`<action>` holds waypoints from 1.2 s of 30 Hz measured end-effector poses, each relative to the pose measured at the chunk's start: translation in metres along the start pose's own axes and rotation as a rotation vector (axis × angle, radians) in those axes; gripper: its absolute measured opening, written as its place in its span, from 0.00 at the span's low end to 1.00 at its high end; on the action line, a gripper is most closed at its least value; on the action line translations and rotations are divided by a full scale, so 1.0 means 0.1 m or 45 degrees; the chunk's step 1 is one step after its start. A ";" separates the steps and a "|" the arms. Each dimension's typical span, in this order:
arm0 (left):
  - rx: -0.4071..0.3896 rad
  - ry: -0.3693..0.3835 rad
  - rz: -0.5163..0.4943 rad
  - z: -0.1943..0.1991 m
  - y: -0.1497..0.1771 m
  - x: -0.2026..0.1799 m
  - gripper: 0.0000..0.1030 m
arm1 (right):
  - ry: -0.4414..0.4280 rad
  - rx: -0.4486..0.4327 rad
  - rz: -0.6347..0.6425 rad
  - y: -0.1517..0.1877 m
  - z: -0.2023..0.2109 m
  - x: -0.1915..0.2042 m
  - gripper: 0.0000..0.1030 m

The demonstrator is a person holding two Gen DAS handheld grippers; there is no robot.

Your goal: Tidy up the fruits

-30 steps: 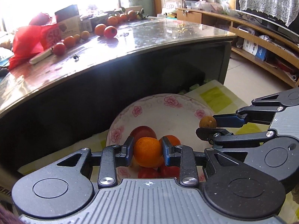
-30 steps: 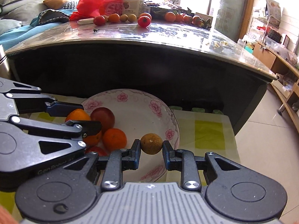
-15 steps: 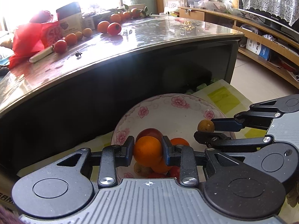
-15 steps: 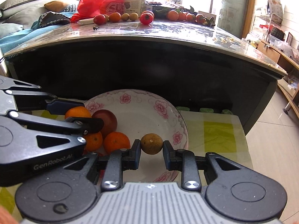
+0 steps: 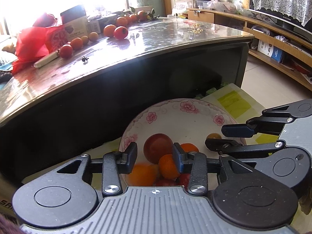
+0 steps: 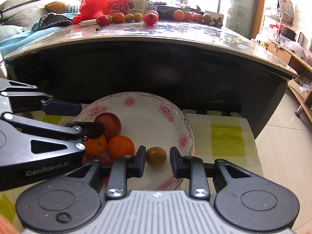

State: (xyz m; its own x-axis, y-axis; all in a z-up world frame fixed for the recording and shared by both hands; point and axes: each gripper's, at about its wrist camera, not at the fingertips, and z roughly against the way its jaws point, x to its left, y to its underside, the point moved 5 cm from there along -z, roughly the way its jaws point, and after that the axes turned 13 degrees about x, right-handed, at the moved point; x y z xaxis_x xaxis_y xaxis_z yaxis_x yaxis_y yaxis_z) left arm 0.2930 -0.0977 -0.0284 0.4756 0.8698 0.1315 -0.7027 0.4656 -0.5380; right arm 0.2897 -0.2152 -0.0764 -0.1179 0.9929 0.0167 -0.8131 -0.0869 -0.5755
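A white bowl with pink flowers (image 5: 187, 107) (image 6: 148, 101) sits on a yellow-checked cloth. My left gripper (image 5: 154, 156) is open above the bowl. An orange (image 5: 142, 173) shows blurred below its fingers, free of them. A dark red fruit (image 5: 157, 148) and two more oranges (image 6: 120, 147) lie in the bowl. My right gripper (image 6: 158, 154) is open over the bowl's right side. A small brown-yellow fruit (image 6: 156, 156) sits between its fingers, clear of both pads, inside the bowl.
Behind the bowl stands a dark table with a glossy top (image 5: 156, 44). It carries more oranges and red fruit (image 6: 150, 18), a red bag (image 6: 101, 3) and a box. The checked cloth (image 6: 228, 136) extends right; wooden shelves (image 5: 276, 44) line the far right.
Both grippers have opened. The orange has dropped out of the left gripper into the bowl, and the brown-yellow fruit has left the right gripper's pads.
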 end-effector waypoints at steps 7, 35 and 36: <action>-0.017 -0.017 -0.010 0.08 0.00 -0.01 0.51 | 0.002 -0.012 -0.009 0.01 0.08 -0.01 0.32; -0.079 -0.094 0.124 0.66 0.49 0.14 0.79 | 0.056 -0.027 -0.048 0.23 0.67 0.14 0.42; -0.083 -0.100 0.129 0.68 0.51 0.14 0.81 | 0.059 -0.029 -0.048 0.25 0.70 0.15 0.43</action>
State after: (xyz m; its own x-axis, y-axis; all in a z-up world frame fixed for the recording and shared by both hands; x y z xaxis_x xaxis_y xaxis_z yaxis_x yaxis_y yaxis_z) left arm 0.2277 -0.0510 0.0029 0.3591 0.9232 0.1372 -0.7079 0.3652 -0.6045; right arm 0.2281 -0.2080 -0.0331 -0.0605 0.9982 0.0009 -0.8034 -0.0481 -0.5936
